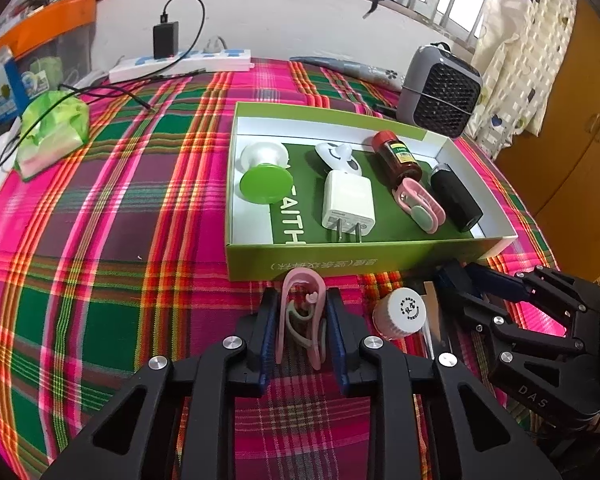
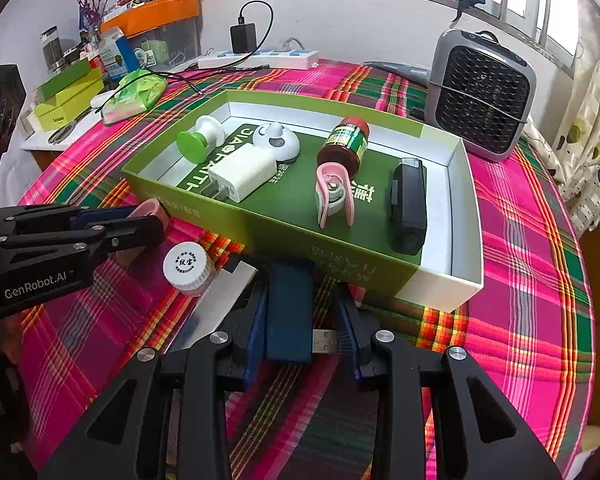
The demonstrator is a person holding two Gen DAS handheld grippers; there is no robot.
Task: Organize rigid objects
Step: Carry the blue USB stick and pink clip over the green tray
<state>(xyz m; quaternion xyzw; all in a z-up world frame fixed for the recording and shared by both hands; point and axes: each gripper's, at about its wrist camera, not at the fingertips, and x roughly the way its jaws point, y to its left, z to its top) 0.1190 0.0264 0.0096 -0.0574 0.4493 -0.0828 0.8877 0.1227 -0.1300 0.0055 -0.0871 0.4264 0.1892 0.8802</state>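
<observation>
Left gripper [image 1: 302, 320] sits bottom centre of the left wrist view, jaws clamped on a pink clip [image 1: 300, 312] standing upright between the pads, loop end up. Clip rests on the plaid tablecloth [image 1: 120, 240], just in front of the green box [image 1: 340, 258] near wall.

Right gripper [image 2: 304, 320], bottom centre of the right wrist view, is closed on a dark blue USB stick [image 2: 290, 312]. Left pad lies flat on the stick's body; the metal plug sticks out toward the right pad. Stick lies on the cloth just short of the box's near wall. In the left wrist view the same gripper shows at lower right, stick between its fingers.

White-capped bottle [image 2: 188, 268] stands between the two grippers, beside a shiny flat metal piece [image 2: 220, 300]; can't tell what that piece is.

Inside the box, left to right in the left wrist view: green-topped white piece [image 1: 265, 172], white round gadget [image 1: 338, 156], white charger [image 1: 348, 204] in front of it, red-capped brown bottle [image 1: 396, 156] on its side, second pink clip [image 1: 420, 208] touching the bottle's bottom end, black cylinder [image 1: 456, 198] at the right wall.

Grey fan heater [image 1: 440, 92] stands behind the box, upper right. Power strip [image 1: 180, 64] at the top, along the wall.
</observation>
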